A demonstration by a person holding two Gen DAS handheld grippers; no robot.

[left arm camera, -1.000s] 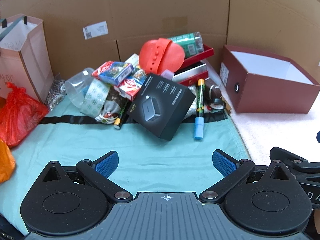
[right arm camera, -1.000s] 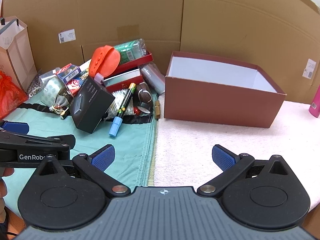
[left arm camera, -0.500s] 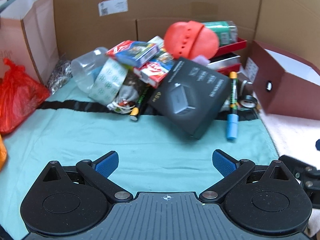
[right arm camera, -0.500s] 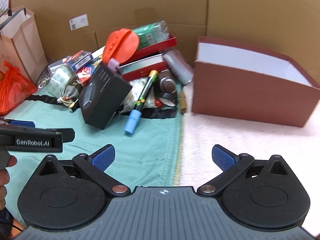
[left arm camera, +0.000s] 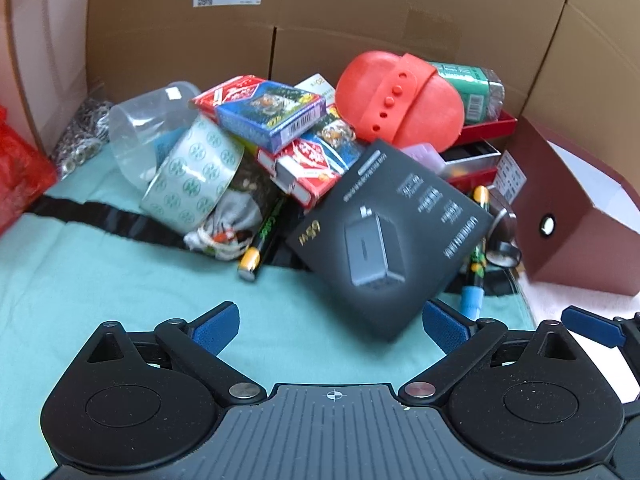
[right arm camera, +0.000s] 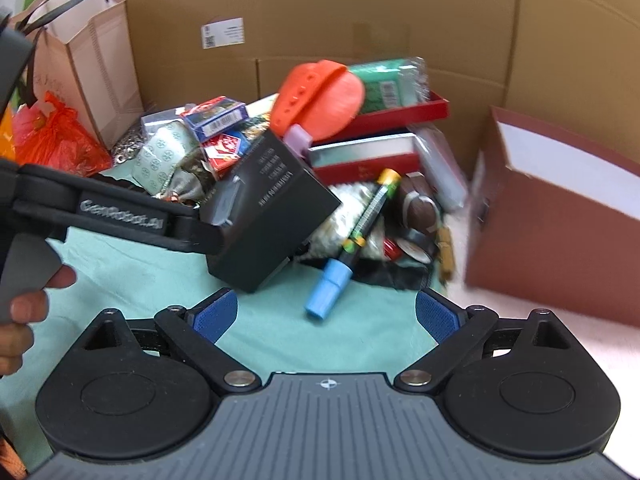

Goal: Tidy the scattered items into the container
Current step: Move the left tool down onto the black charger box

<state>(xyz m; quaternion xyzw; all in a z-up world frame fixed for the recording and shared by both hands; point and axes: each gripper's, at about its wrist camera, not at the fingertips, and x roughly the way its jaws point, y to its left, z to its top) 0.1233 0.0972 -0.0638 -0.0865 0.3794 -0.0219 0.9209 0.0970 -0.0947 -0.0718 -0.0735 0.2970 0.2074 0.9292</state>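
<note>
1. The left gripper (left arm camera: 331,326) stands wide with nothing between its blue pads; the lower corner of the black charger box (left arm camera: 390,240) reaches close to its right pad, whether touching cannot be told
2. The right gripper (right arm camera: 326,316) is also spread wide, though its jaws have just been closing a little, and only bare green cloth (right arm camera: 260,320) lies between them
3. In the right wrist view the left gripper's black arm crosses from the left, held by a hand (right arm camera: 24,312), and its tip reaches the black charger box's near side
4. The black charger box lies tilted at the front of the heap, leaning on the clutter behind it
5. Just right of it lies a marker with a blue cap (right arm camera: 352,248), cap end toward the camera
6. Behind it sit an orange silicone piece (left arm camera: 400,100), card packs (left arm camera: 276,116), a roll of patterned tape (left arm camera: 192,176) and a clear cup (left arm camera: 148,128)
7. A second marker with a yellow end (left arm camera: 260,248) lies left of the box
8. The red container box (right arm camera: 560,232) stands open to the right of the heap, on white cloth, near but apart from the pile
9. Cardboard walls (right arm camera: 320,8) close the back; a paper bag (right arm camera: 96,60) and a red plastic bag (right arm camera: 56,136) stand at the left
</note>
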